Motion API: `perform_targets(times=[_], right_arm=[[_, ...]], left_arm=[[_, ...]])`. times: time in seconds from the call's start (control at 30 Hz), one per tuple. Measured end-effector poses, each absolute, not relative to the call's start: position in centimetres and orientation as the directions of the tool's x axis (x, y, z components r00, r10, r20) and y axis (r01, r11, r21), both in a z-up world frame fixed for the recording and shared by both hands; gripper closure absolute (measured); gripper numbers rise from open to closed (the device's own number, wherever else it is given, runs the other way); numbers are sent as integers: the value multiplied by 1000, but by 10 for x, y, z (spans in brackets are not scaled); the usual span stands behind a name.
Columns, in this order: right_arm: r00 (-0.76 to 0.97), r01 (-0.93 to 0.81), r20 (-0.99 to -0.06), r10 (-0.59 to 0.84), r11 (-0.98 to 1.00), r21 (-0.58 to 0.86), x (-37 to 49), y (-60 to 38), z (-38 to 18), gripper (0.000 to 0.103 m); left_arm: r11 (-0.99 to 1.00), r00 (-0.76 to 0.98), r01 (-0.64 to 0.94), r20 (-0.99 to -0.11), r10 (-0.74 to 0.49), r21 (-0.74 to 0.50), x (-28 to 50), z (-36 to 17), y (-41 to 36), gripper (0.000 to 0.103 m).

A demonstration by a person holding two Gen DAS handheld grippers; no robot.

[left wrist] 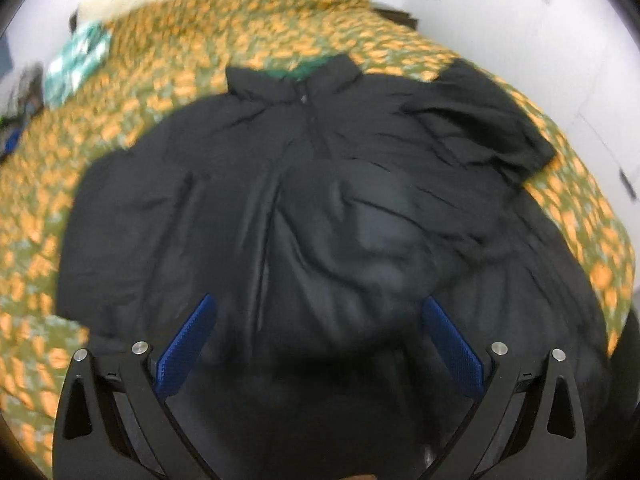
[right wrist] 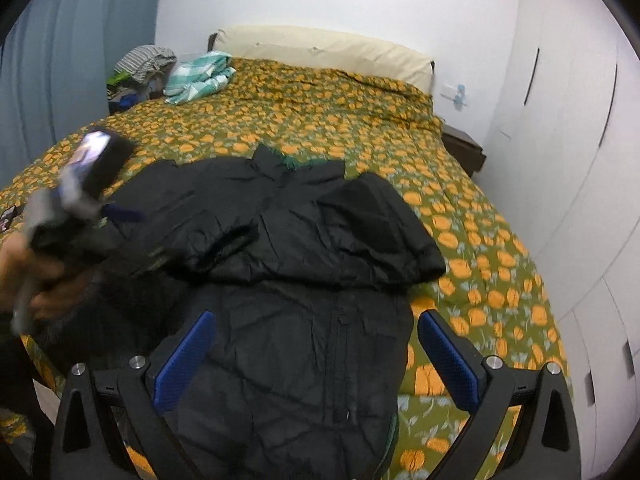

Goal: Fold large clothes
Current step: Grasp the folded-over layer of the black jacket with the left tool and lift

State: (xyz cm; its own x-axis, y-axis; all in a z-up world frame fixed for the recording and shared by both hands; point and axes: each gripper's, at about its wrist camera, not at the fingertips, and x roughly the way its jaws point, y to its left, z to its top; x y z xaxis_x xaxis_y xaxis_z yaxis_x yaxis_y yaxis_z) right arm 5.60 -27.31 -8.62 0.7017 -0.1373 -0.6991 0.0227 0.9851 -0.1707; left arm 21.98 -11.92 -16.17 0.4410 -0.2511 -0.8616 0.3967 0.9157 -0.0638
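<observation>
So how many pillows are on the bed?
1 that I can see: a long cream pillow lying across the head of the bed, against the white wall. More might be hidden under the orange-flowered cover.

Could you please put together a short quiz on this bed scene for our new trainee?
1. True or false: the black jacket lies spread on the flowered bedspread.
2. Which gripper is holding cloth: A left, B right, C neither?
3. Fill in: the folded green checked cloth lies near the ____ of the bed.

Key: 1 true. 2 C; the left gripper and right gripper are both open above the jacket. 3 head, by the cream headboard.
</observation>
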Motion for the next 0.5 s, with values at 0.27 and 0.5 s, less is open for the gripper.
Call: perform_targets(times=[0.27,0.5], right_arm=[[647,43,-752,-122,991,-124,47,-274,-109,0],[670,11,-736,-99,992,-123,44,-258,-103,0]], left_arm=[[892,370,404,-855,-363,-204,224,-170,-112,71],[886,400,408,-830,-388,-218,215,-153,-96,99]])
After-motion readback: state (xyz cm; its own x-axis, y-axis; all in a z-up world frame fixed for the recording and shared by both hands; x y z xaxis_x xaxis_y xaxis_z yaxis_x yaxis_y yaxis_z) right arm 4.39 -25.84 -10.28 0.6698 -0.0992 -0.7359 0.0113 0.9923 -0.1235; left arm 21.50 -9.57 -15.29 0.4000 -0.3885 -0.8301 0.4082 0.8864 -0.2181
